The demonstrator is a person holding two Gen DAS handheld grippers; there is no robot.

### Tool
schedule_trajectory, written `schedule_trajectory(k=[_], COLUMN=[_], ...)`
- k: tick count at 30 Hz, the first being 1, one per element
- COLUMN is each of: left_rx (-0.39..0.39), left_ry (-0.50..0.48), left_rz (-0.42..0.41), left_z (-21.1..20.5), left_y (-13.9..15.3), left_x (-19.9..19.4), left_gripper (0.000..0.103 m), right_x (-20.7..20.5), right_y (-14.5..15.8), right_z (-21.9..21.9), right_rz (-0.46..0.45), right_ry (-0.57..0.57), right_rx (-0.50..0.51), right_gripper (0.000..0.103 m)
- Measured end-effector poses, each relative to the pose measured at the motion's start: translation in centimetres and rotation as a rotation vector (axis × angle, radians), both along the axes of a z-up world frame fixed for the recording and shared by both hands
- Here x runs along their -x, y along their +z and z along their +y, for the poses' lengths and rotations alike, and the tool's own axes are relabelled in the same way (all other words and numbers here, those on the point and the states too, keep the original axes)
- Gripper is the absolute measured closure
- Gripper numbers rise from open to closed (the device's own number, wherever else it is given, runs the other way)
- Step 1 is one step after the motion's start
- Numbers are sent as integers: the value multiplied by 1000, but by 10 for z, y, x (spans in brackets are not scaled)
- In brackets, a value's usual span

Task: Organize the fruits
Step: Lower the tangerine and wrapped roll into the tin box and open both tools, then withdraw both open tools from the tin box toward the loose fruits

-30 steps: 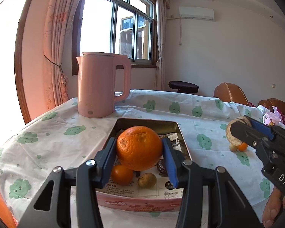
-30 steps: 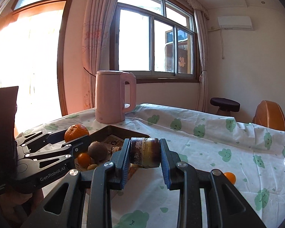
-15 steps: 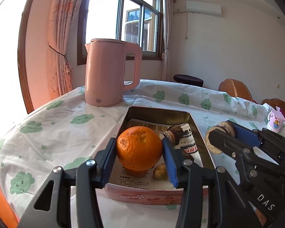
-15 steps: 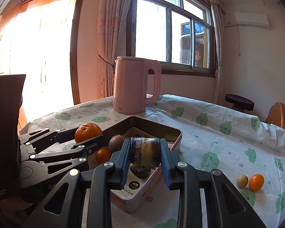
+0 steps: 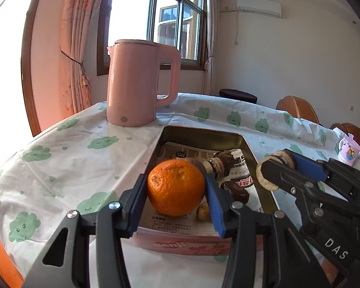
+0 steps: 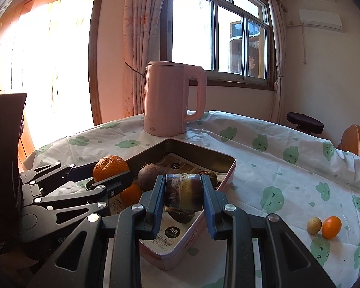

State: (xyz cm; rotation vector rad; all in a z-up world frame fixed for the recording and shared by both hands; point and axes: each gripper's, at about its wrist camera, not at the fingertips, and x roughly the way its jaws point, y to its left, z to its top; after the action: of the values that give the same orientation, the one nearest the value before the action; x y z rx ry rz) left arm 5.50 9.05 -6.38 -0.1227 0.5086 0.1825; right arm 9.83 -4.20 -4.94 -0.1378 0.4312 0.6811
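Here, the left tongs point(image 5: 176, 198) grip a large orange point(image 5: 176, 187) above the near end of the tin box point(image 5: 205, 133); the right tongs point(image 6: 183, 200) clamp a brown cylindrical piece point(image 6: 183, 192) over its near corner.

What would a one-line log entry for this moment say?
left gripper: shut on big orange | right gripper: shut on dark cylindrical piece | both over tin tray | two small fruits on tablecloth
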Motion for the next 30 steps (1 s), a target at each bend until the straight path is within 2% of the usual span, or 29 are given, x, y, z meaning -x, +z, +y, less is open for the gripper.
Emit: schedule_trajectory(k=[10,19,23,26,30], left_rx=[10,19,25,31,30], left_ry=[-7,-2,6,8,16], left_rz=[16,25,20,17,9], left_z=[1,2,4,5,6], left_y=[-3,-4,-4,-3,-3], left_x=[-3,-3,-2,-1,0], left_gripper=[53,54,51,48,40], right_x=[0,-7,-10,-12,-13], right_y=[-1,-8,-8,-8,-7], right_z=[7,14,12,8,3], right_rz=[6,60,71,84,81], right_ry=[23,46,38,24,8], right_rx=[27,59,49,33,11], right_gripper=[71,71,64,56,50])
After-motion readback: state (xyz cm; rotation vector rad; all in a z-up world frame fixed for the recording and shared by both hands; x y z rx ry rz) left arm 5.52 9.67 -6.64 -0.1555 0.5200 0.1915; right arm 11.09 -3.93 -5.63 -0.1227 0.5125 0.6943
